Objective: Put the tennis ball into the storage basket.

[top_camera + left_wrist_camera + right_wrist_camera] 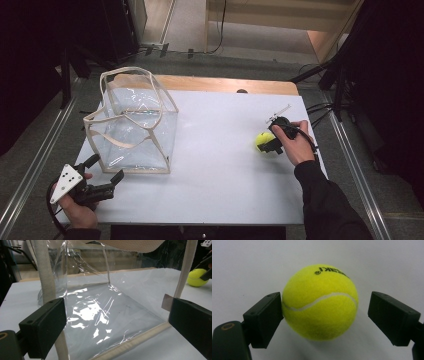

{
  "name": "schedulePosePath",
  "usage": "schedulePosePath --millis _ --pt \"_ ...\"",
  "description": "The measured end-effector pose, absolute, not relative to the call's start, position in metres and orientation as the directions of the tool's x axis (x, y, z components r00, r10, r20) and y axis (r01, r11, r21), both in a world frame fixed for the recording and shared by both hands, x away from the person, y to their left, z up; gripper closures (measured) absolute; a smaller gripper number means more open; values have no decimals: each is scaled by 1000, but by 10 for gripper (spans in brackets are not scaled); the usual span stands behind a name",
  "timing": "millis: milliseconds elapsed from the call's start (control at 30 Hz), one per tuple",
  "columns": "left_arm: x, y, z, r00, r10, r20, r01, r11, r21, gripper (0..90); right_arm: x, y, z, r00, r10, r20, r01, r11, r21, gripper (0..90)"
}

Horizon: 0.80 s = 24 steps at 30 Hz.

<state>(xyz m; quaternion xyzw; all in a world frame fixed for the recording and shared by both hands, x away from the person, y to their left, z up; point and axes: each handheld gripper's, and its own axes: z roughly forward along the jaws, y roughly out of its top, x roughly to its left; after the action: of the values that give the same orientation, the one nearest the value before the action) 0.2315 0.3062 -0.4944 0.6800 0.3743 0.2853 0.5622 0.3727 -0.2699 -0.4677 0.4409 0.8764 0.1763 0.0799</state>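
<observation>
Black jaws of the right gripper (323,315) stand apart around a yellow tennis ball (320,302) on the white table (225,165) — one touching, one clear. Left gripper (117,322) gapes wide before a clear plastic bag (100,315) — holding nothing.

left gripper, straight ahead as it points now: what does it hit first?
Probably the clear bag. The left gripper is open and aimed at the bag's near wall, jaws apart on either side of it. How far off the film is cannot be judged.
</observation>
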Motion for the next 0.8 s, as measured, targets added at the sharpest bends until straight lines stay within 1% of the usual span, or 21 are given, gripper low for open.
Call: schedulePosePath --millis 300,433,500,700,733,767,800 --pt "232 306 -494 559 828 -31 187 -90 978 13 379 -264 -474 -605 795 27 753 561 345 115" --pt "232 306 -494 559 828 -31 187 -90 978 13 381 -263 -476 -610 792 27 749 566 344 116" --pt "232 306 -494 560 828 -30 186 -90 978 13 381 -262 -476 -594 804 29 763 552 335 119" --pt "232 306 -494 559 828 -31 187 -90 978 13 382 -261 -479 -603 797 23 758 564 327 136" --pt "232 306 -494 559 828 -30 187 -90 978 13 382 -262 -479 -607 795 23 755 567 329 143" --pt "232 306 -494 560 828 -30 186 -90 978 13 382 -262 -479 -612 790 31 752 569 333 182" --pt "232 306 -494 559 828 -30 187 -91 978 13 382 -262 -479 -614 789 36 751 569 334 196"
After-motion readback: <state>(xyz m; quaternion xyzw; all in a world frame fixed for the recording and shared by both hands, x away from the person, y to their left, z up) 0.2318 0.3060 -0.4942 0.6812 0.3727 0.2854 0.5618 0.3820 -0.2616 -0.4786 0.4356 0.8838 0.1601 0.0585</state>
